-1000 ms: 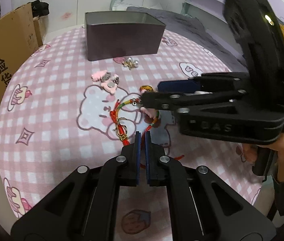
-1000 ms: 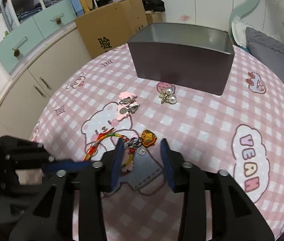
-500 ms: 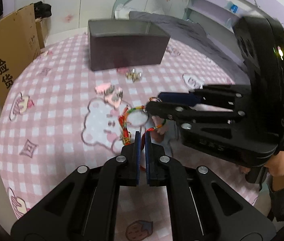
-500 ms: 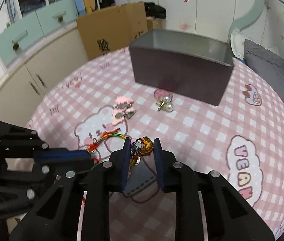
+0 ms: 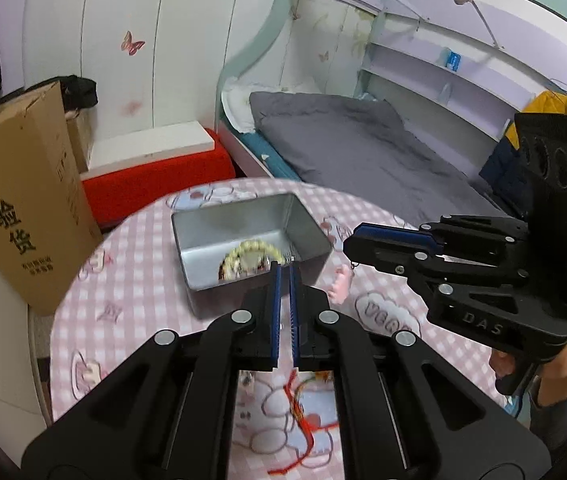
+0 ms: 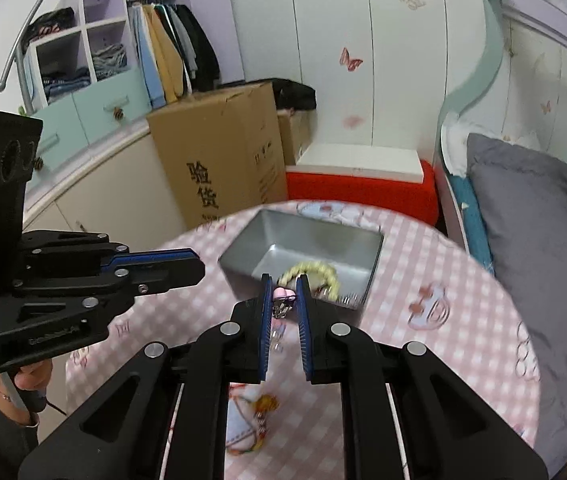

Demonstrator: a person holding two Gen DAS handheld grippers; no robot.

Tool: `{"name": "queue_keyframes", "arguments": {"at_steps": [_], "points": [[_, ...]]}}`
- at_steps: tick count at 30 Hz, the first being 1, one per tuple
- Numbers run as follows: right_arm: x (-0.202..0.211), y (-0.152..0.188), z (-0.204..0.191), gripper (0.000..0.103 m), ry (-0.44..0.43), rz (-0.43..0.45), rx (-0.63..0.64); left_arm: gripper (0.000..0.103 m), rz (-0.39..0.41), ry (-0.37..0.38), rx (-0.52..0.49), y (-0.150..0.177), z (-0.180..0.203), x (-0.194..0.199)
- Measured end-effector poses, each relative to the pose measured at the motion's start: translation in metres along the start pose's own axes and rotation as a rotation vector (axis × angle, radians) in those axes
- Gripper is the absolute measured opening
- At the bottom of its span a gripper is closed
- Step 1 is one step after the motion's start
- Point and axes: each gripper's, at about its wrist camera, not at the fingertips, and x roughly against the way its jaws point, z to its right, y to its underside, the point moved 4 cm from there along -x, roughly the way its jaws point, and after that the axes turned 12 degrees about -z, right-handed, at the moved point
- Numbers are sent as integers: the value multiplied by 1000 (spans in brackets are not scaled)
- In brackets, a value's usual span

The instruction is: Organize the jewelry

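Observation:
A grey metal box [image 5: 307, 236] [image 6: 251, 248] stands open on the pink checked table, with a pale bead bracelet [image 5: 251, 254] [image 6: 315, 271] inside. My right gripper [image 6: 283, 300] is shut on a pink charm with metal rings [image 6: 283, 298]; it hangs beside the box in the left wrist view [image 5: 339, 286]. My left gripper [image 5: 283, 276] is shut and empty, raised just in front of the box. A red and multicolour cord bracelet [image 5: 303, 412] [image 6: 251, 420] lies on the table below both grippers.
A cardboard box [image 5: 15, 200] [image 6: 223, 152] stands left of the table. A red stool with a white top [image 6: 359, 184] is behind it. A bed with grey bedding [image 5: 363, 144] lies to the right. The table edge [image 5: 57, 320] curves near the left.
Both grippers have risen well above the table and moved toward the box. My right gripper closed on the pink charm and lifted it; the cord bracelet stayed on the table.

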Motion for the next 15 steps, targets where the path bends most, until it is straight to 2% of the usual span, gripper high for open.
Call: {"name": "queue_keyframes", "arguments": {"at_steps": [2,4,7,8,11,13,15], "points": [[-8,4,-1,11,-50,-60,10,4,-10,27,-6,4,3,-5],[-18,17,-2,11,-34,-87,21,5,-31,42,-2,16,3,-11],[-29,33,1,11,-23,-104,3,5,-68,20,33,29,-3,-26],[-30,35,2,11,-21,-102,0,5,-69,8,46,30,-6,-27],[-26,32,2,11,-18,-92,0,5,-71,48,59,36,-8,-25],[-20,27,3,11,-21,-73,-5,5,-75,47,50,40,-5,-26],[-14,19,4,11,-15,-52,-12,5,-117,74,15,50,4,-33]]}}
